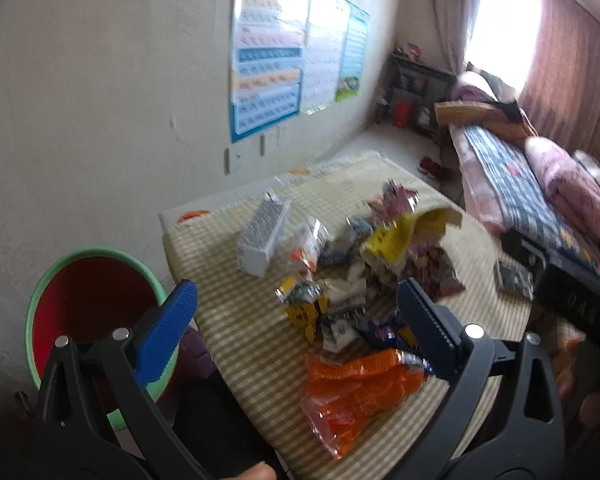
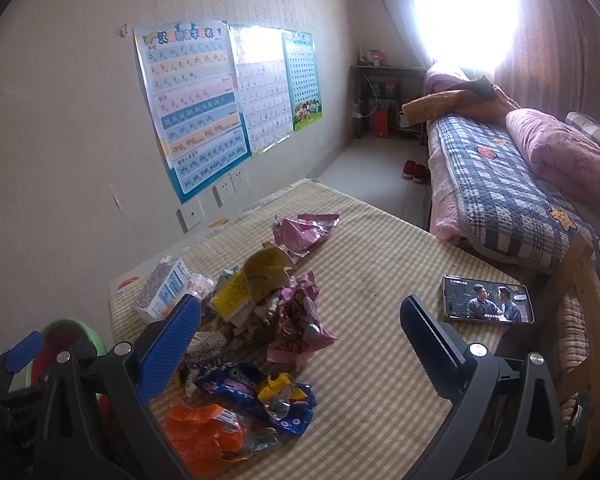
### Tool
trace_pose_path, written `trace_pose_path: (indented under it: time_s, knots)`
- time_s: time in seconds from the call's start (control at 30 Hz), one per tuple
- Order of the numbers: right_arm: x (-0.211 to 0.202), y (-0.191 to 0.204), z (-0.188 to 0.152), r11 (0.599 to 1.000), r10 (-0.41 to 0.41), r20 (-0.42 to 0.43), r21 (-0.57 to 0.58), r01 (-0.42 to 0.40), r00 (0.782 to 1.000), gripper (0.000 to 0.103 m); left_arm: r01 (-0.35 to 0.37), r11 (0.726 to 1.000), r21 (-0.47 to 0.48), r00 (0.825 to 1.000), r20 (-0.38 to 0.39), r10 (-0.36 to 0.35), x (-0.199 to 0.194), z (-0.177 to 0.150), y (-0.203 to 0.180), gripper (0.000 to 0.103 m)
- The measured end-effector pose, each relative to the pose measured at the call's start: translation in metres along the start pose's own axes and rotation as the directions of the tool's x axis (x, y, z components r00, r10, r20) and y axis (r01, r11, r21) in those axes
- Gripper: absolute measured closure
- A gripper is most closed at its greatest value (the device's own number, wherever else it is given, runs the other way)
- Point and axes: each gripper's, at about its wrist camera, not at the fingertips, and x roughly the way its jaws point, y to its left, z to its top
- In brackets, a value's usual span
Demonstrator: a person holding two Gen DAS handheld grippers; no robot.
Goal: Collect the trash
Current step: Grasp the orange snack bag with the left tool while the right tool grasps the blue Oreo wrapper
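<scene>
A pile of snack wrappers (image 1: 352,280) lies on a table with a checked cloth (image 1: 236,320). It holds an orange wrapper (image 1: 360,392), a yellow bag (image 1: 396,240), a white carton (image 1: 264,232) and a blue Oreo wrapper (image 2: 252,392). The pile also shows in the right wrist view (image 2: 260,320). My left gripper (image 1: 296,320) is open and empty above the pile's near side. My right gripper (image 2: 300,320) is open and empty above the pile. A red bin with a green rim (image 1: 88,312) stands left of the table.
A phone (image 2: 488,300) playing video lies on the table's right side. A bed with blankets (image 2: 520,168) stands to the right. Posters (image 2: 196,104) hang on the wall behind. The left gripper's blue finger (image 2: 24,352) shows at the right view's left edge.
</scene>
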Motion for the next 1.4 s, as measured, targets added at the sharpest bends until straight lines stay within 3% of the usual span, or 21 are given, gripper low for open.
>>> trace_pose_path:
  time_s: [0.13,0.23,0.37,0.5,0.57,0.67,0.7,0.73,0.77,0.9,1.07,1.17,1.23,1.3,1.37,1.4]
  knots:
    - [0.01,-0.011,-0.008,1.0,0.002,-0.044,0.013,-0.001,0.999,0.007,0.051,0.996,0.072,0.996,-0.084,-0.044,0.015,-0.018,-0.01,0.005]
    - [0.018,-0.022,-0.016,1.0,-0.001,-0.087,0.024,0.003,0.996,0.007,0.126,0.99,0.056,0.975,-0.193,-0.113,0.034,-0.033,-0.012,0.005]
    - [0.029,-0.032,-0.026,0.999,-0.001,-0.148,0.041,0.007,0.989,0.007,0.194,0.981,-0.003,0.933,-0.307,-0.186,0.057,-0.048,-0.013,0.008]
    - [0.043,-0.04,-0.038,0.997,0.022,-0.219,0.072,-0.007,0.975,0.007,0.232,0.97,-0.068,0.889,-0.391,-0.24,0.074,-0.063,-0.013,0.024]
    - [0.051,-0.042,-0.042,0.995,0.043,-0.257,0.094,-0.02,0.966,0.007,0.252,0.961,-0.112,0.857,-0.435,-0.275,0.083,-0.071,-0.012,0.031]
    - [0.06,-0.043,-0.049,0.992,0.08,-0.3,0.117,-0.047,0.951,0.007,0.268,0.953,-0.139,0.85,-0.432,-0.301,0.084,-0.072,-0.011,0.035]
    - [0.062,-0.042,-0.051,0.991,0.09,-0.31,0.119,-0.056,0.946,0.008,0.269,0.953,-0.14,0.85,-0.43,-0.303,0.083,-0.072,-0.011,0.044]
    - [0.063,-0.041,-0.053,0.991,0.097,-0.317,0.12,-0.061,0.943,0.009,0.31,0.936,-0.167,0.837,-0.42,-0.352,0.082,-0.072,-0.011,0.06]
    - [0.065,-0.04,-0.055,0.99,0.109,-0.327,0.125,-0.072,0.939,0.012,0.33,0.925,-0.188,0.825,-0.418,-0.379,0.08,-0.072,-0.01,0.064]
    - [0.07,-0.035,-0.059,0.981,0.166,-0.348,0.15,-0.12,0.923,0.024,0.363,0.914,-0.179,0.818,-0.408,-0.405,0.075,-0.072,-0.016,0.081]
    - [0.08,-0.028,-0.061,0.956,0.267,-0.37,0.215,-0.198,0.89,0.036,0.366,0.919,-0.146,0.828,-0.4,-0.393,0.071,-0.07,-0.024,0.093]
    - [0.084,-0.023,-0.062,0.952,0.284,-0.38,0.222,-0.211,0.88,0.037,0.352,0.923,-0.158,0.836,-0.39,-0.385,0.071,-0.067,-0.016,0.089]
    - [0.088,-0.022,-0.062,0.945,0.308,-0.377,0.227,-0.236,0.873,0.049,0.344,0.921,-0.182,0.835,-0.389,-0.389,0.072,-0.064,-0.008,0.061]
    - [0.094,-0.023,-0.064,0.935,0.336,-0.386,0.249,-0.254,0.859,0.071,0.333,0.922,-0.199,0.839,-0.383,-0.386,0.069,-0.064,0.001,0.049]
    - [0.097,-0.026,-0.065,0.927,0.353,-0.391,0.272,-0.259,0.85,0.085,0.322,0.924,-0.206,0.85,-0.367,-0.378,0.065,-0.06,0.008,0.043]
    - [0.095,-0.027,-0.065,0.927,0.35,-0.381,0.273,-0.257,0.856,0.088,0.313,0.927,-0.205,0.856,-0.363,-0.369,0.064,-0.059,0.011,0.035]
